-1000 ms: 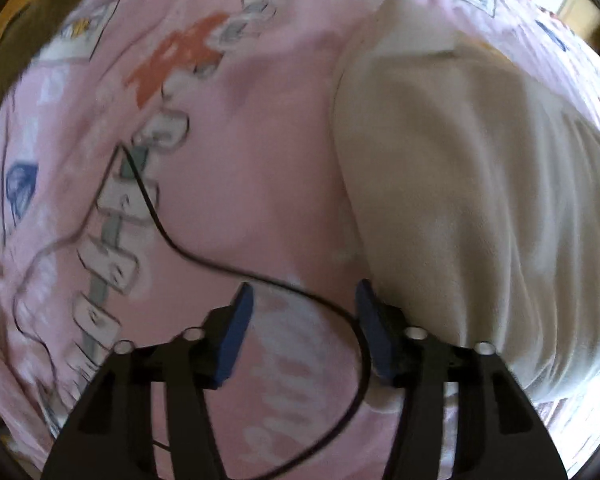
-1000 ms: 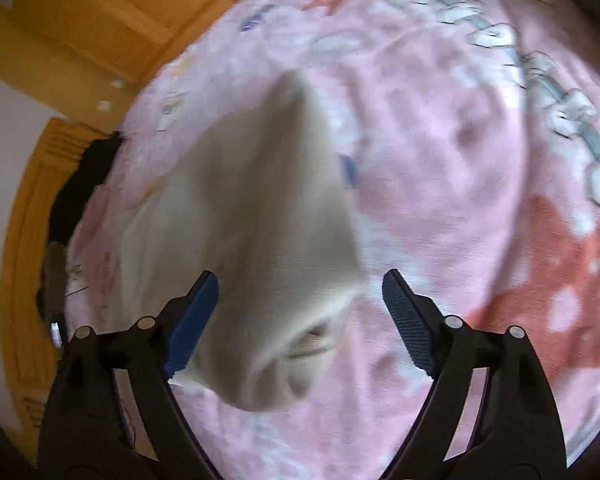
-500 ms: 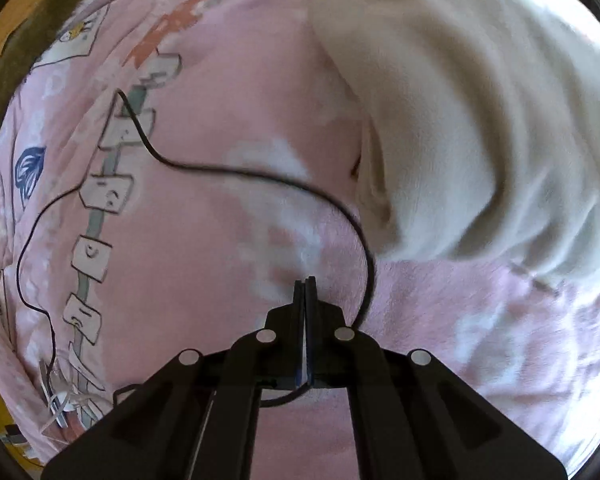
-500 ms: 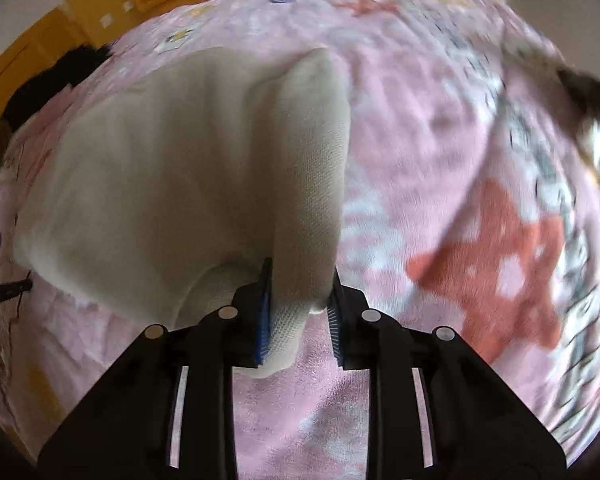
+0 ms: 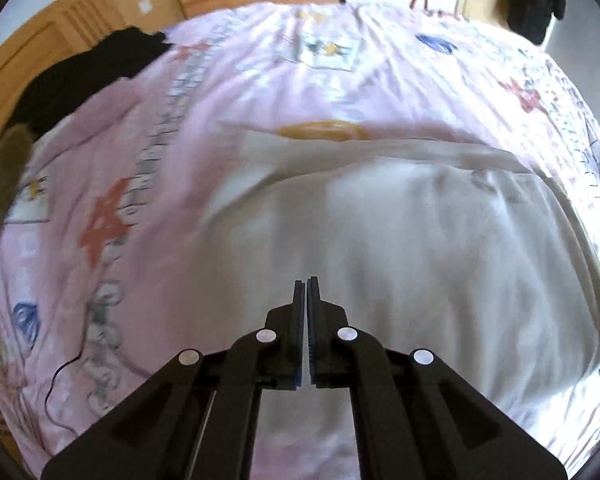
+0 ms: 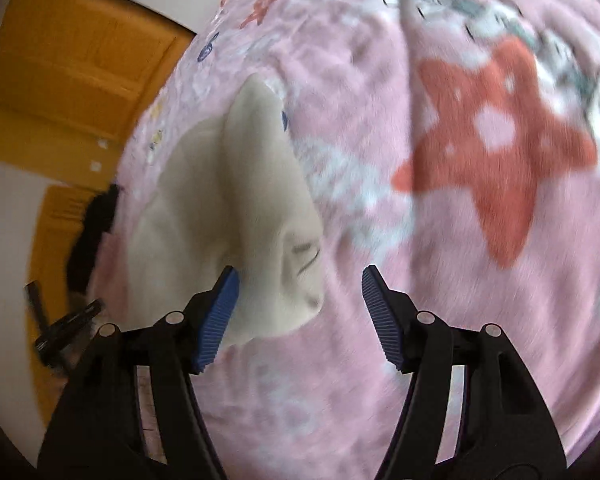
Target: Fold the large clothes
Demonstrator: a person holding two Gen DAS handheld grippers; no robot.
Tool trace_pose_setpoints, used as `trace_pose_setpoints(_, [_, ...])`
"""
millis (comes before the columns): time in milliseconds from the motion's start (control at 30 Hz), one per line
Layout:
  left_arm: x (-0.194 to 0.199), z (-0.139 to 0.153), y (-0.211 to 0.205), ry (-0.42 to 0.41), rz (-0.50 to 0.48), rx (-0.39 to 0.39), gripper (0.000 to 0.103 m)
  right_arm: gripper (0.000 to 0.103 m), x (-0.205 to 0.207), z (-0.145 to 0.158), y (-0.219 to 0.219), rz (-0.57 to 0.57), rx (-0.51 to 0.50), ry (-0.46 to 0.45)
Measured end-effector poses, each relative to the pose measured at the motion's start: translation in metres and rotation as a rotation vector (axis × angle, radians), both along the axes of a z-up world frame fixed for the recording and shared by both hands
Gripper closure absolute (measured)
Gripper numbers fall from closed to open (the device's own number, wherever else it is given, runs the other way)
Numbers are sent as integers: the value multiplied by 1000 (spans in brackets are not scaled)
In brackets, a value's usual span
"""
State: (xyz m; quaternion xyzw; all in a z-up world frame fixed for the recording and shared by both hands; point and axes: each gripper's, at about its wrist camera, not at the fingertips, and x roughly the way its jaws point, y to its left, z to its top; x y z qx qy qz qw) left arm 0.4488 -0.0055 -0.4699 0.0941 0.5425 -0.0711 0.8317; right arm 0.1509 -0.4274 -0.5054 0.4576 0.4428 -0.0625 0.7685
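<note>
Cream-white knitted garment (image 5: 400, 240) is lying folded on the pink patterned bedspread (image 5: 140, 184). Left gripper (image 5: 306, 284) is hovering over it, fingers pressed together, empty. Right gripper (image 6: 300, 276) is gaping wide beside its edge (image 6: 236, 208).

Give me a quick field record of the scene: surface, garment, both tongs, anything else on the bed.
surface: pink blanket with star prints
garment: cream garment, lying on the blanket
left tongs: shut, nothing seen between them, above the garment
right tongs: open, garment corner lies between them, not clamped
other: black clothing at far left edge; thin black cable on the blanket
</note>
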Motion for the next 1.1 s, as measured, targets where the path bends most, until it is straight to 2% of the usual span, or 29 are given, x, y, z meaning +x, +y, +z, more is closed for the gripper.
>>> trace_pose_setpoints(67, [16, -19, -9, 26, 17, 34, 100, 40, -4, 3, 8, -7, 20, -20])
trace_pose_setpoints(167, [25, -67, -1, 124, 83, 85, 100, 40, -3, 0, 10, -29, 88, -36])
trace_pose_setpoints(300, [-8, -105, 20, 175, 118, 126, 100, 40, -7, -13, 16, -76, 179, -16])
trace_pose_setpoints(367, [-28, -117, 20, 145, 83, 172, 100, 36, -11, -23, 23, -112, 250, -19])
trace_pose_setpoints(433, [-48, -122, 15, 89, 51, 234, 100, 28, -16, -32, 28, -152, 328, -44])
trace_pose_setpoints(500, [-52, -122, 21, 86, 97, 197, 100, 24, -19, -37, 33, -201, 405, -84])
trace_pose_setpoints(567, [-50, -119, 30, 107, 155, 138, 100, 18, -18, -40, 38, -226, 416, -90])
trace_pose_setpoints(600, [-49, -117, 33, 120, 177, 115, 100, 17, -17, -39, 39, -225, 403, -87])
trace_pose_setpoints(667, [-50, -116, 33, 122, 169, 119, 100, 16, -11, -35, 44, -218, 354, -95])
trace_pose_setpoints(733, [-48, -113, 30, 123, 154, 126, 101, 16, -3, -29, 44, -224, 282, -153])
trace_pose_setpoints(800, [-47, -102, 31, 120, 163, 88, 101, 14, 6, -23, 43, -209, 211, -180])
trace_pose_setpoints(900, [-48, -71, 26, 85, 147, -33, 101, 11, 23, -30, 41, -209, 197, -115])
trace_pose_setpoints(1000, [-44, -39, 1, 23, 94, -95, 101, 11, 24, -51, 33, -286, 263, -58])
trace_pose_setpoints(1100, [-27, -27, -32, 25, 44, -147, 100, 10, 31, -76, 28, -324, 342, -9])
